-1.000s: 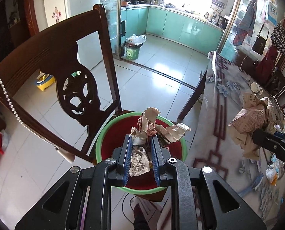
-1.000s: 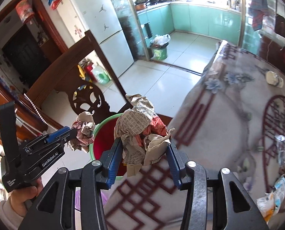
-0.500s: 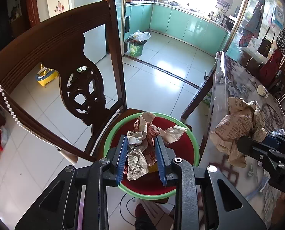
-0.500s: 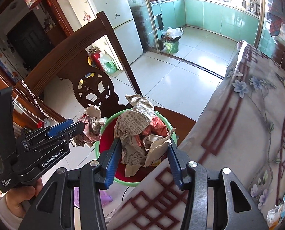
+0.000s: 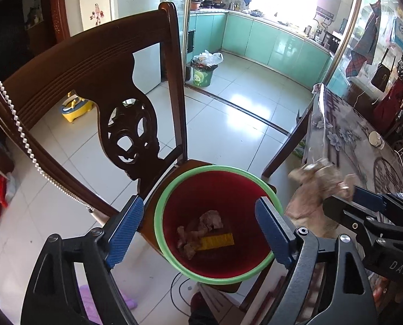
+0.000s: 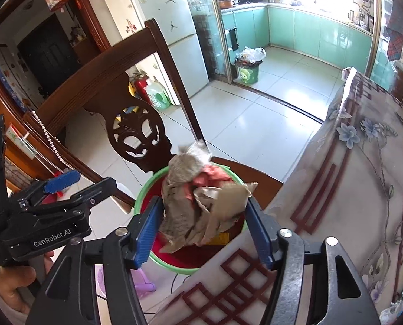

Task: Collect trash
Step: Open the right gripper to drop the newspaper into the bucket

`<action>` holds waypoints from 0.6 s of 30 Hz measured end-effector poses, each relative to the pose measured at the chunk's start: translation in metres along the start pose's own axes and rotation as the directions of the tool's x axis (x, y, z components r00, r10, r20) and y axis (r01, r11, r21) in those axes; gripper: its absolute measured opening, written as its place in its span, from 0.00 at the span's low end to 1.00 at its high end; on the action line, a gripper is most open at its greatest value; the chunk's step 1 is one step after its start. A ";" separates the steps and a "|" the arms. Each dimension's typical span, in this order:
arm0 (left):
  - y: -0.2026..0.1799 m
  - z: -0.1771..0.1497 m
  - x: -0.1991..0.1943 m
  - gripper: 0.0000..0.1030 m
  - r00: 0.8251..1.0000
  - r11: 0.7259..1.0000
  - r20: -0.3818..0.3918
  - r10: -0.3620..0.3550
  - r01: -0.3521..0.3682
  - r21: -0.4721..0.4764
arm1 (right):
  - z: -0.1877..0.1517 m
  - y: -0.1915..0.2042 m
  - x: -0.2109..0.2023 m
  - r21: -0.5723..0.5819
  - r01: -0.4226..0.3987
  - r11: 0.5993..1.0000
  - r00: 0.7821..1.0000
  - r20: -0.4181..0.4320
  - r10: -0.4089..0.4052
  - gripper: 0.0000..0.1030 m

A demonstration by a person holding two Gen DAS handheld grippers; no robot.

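A red bin with a green rim (image 5: 174, 187) stands on a dark wooden chair seat; it also shows in the right wrist view (image 6: 144, 189). My left gripper (image 5: 198, 230) is open and empty above the bin. A small crumpled paper wad (image 5: 201, 230) lies on the bin's bottom beside a yellow label. My right gripper (image 6: 204, 227) is shut on a large wad of crumpled newspaper (image 6: 198, 208), held over the bin's right rim. That wad shows blurred in the left wrist view (image 5: 309, 195).
The carved chair back (image 5: 125, 124) rises left of the bin. A table with a flowered cloth (image 6: 350, 189) lies to the right, with wrappers at its near right edge (image 6: 401, 298). A green kitchen bin (image 5: 202, 73) stands far off on the tiled floor.
My left gripper has opened and its paper wad has dropped into the bin. My right gripper has carried the newspaper wad left, closer over the bin.
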State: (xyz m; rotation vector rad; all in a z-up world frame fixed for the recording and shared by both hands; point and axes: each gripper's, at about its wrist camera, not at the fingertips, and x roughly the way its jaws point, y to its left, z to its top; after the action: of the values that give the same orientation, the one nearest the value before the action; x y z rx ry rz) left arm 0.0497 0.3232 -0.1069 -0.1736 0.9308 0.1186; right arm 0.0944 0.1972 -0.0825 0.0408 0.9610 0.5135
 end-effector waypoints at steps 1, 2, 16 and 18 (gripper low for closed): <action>0.000 -0.001 -0.002 0.82 1.000 1.000 0.002 0.004 -0.004 -0.004 | 0.001 0.001 0.000 -0.002 -0.002 1.000 1.000 0.007 0.002 0.64; -0.001 -0.002 -0.005 0.82 1.000 1.000 0.004 0.006 -0.006 -0.006 | 0.001 0.001 -0.001 -0.007 0.001 1.000 1.000 0.012 -0.001 0.64; -0.071 -0.041 -0.098 0.82 0.995 0.999 0.091 -0.031 0.027 0.047 | -0.065 -0.074 -0.151 0.107 0.020 0.994 0.990 0.137 -0.035 0.64; -0.089 -0.046 -0.108 0.82 0.994 0.997 0.098 -0.057 0.052 0.057 | -0.082 -0.095 -0.178 0.137 0.040 0.990 0.986 0.154 -0.062 0.64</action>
State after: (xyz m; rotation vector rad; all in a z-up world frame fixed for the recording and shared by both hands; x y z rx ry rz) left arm -0.0348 0.2240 -0.0384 -0.1412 0.8284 0.0510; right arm -0.0147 0.0205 -0.0166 0.1747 0.8375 0.3917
